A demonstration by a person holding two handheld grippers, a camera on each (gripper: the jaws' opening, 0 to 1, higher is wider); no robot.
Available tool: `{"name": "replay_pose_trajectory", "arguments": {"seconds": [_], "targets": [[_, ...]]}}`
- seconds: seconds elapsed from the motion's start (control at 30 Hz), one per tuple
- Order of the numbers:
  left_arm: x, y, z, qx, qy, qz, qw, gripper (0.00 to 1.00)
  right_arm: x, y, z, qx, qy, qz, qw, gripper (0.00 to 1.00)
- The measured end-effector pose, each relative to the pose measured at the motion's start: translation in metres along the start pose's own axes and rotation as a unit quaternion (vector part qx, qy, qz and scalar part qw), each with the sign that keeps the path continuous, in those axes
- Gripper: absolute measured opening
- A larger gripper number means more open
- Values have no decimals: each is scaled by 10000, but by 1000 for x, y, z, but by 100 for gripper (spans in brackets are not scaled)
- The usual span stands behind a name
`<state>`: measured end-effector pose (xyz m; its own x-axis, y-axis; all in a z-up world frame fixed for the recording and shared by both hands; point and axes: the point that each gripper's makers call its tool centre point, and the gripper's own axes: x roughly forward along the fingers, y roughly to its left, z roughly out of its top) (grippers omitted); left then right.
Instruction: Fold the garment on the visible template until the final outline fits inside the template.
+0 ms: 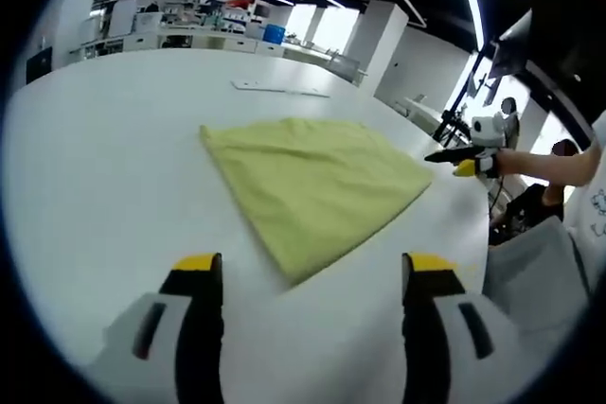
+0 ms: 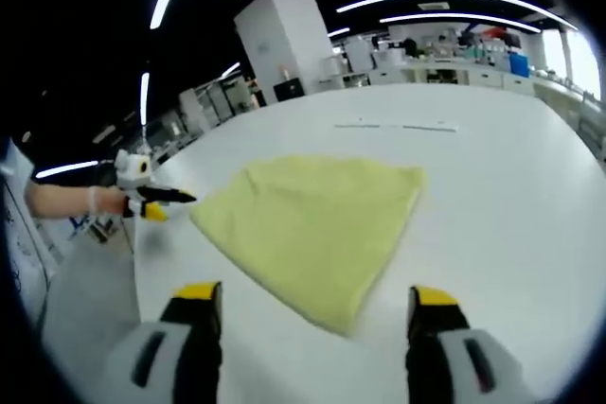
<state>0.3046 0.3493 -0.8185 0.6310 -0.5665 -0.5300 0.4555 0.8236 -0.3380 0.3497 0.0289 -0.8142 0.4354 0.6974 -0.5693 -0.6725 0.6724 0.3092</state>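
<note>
In the left gripper view, the left gripper (image 1: 314, 276) stands with its two yellow-tipped jaws spread wide and nothing between them, above bare worktop (image 1: 104, 158). Just ahead of the jaws lies the garment (image 1: 317, 182), a pale yellow-green cloth folded flat into a rough triangle, one point aimed toward the camera. At its far right corner the right gripper (image 1: 437, 156) comes in from the right edge, held by a hand (image 1: 511, 162); its dark tips sit at the cloth's edge, but whether they touch it cannot be told. Beyond the cloth a thin pale strip (image 1: 281, 89) lies on the worktop

In the right gripper view, the right gripper (image 2: 317, 305) also has its jaws wide apart and holds nothing. The garment (image 2: 312, 229) lies in the middle of the white worktop (image 2: 502, 215), its near point between the jaws and a little ahead of them. At the cloth's left corner the left gripper (image 2: 180, 198) reaches in, held by a gloved hand (image 2: 102, 200); how far its jaws are parted here cannot be told. A thin strip (image 2: 398, 126) lies farther off
</note>
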Motion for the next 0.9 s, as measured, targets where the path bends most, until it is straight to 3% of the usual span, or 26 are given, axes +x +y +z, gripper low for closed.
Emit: {"name": "replay_pose_trajectory", "arguments": {"seconds": [0.37, 0.5, 0.63, 0.9], "targets": [[2, 6, -4, -118, 22, -19, 9999, 48, -5, 2, -10, 7, 144, 82, 9999, 45], [1, 8, -8, -126, 113, -23, 9999, 44, -5, -4, -15, 82, 183, 106, 9997, 40], [1, 10, -8, -148, 143, -51, 9998, 36, -6, -4, -17, 187, 233, 186, 9994, 27], [4, 15, -10, -100, 233, -66, 9997, 26, -1, -15, -19, 171, 231, 185, 9994, 23]]}}
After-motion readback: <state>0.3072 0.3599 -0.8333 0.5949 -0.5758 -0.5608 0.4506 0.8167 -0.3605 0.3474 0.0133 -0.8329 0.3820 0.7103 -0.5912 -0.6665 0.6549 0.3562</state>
